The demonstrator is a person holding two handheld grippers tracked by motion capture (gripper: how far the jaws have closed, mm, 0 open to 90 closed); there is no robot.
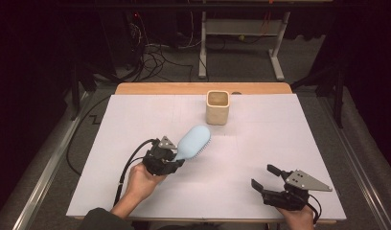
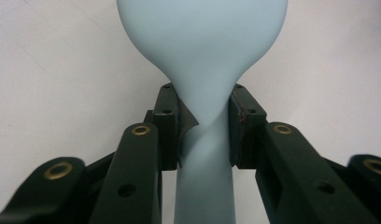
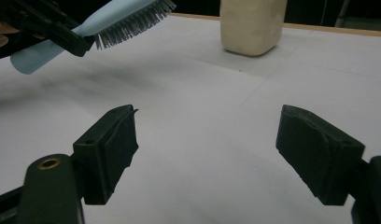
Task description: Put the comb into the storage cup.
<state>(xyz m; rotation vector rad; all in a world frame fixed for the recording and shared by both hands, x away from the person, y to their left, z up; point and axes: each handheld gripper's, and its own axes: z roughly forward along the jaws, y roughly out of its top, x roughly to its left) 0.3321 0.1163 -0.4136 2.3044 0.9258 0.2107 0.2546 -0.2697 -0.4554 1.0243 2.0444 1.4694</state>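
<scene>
Nearest, the right claw [image 1: 266, 179] rests empty with jaws apart. Left claw [image 1: 170, 160], clamped on a pale blue hairbrush [image 1: 192, 143], holds it above the tabletop [image 1: 260, 143]; the beige cup [image 1: 217, 107] beyond stands empty, so placing probably remains.

Rectangular wooden table [image 1: 136, 88], light-brown top, covered almost wholly by a white sheet [image 1: 260, 143] marked with faint grid lines; a strip of bare wood shows along the far edge. One item stands directly on the sheet: a cream, square-mouthed ceramic cup [image 1: 217, 107], upright, near the far edge, about mid-width.
</scene>
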